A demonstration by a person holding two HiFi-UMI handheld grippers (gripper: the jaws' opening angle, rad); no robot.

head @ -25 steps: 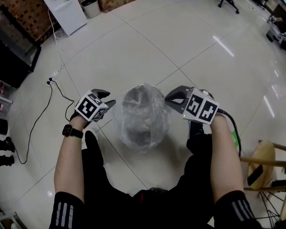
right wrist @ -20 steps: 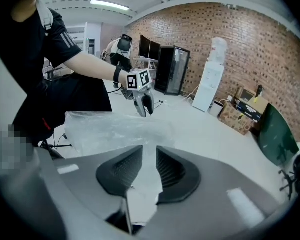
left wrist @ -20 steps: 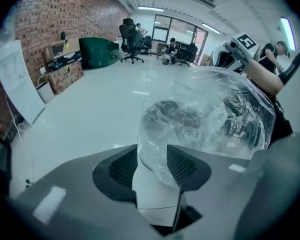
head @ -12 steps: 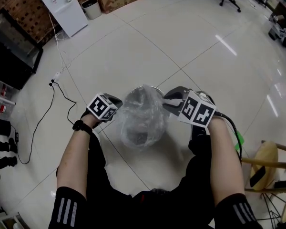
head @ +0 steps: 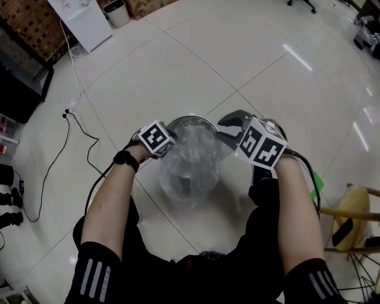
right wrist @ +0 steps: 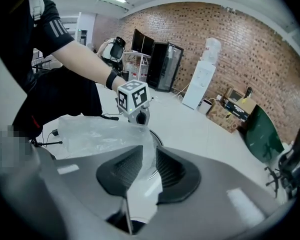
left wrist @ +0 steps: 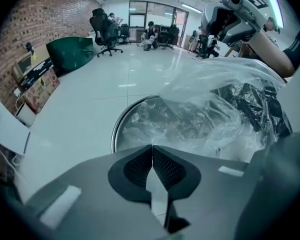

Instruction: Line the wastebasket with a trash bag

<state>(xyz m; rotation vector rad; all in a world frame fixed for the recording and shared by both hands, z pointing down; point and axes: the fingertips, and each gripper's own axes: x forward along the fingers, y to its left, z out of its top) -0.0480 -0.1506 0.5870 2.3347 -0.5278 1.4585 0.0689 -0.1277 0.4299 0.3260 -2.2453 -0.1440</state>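
Head view: the wastebasket (head: 191, 118) is seen on the tiled floor (head: 253, 49) before the person's legs, its mouth draped loosely with the clear trash bag (head: 189, 160). The left gripper (head: 170, 145) is held at the left rim, jaws clenched together on nothing visible. The right gripper (head: 227, 130) is held at the right rim, jaws slightly released, with bag film between them.
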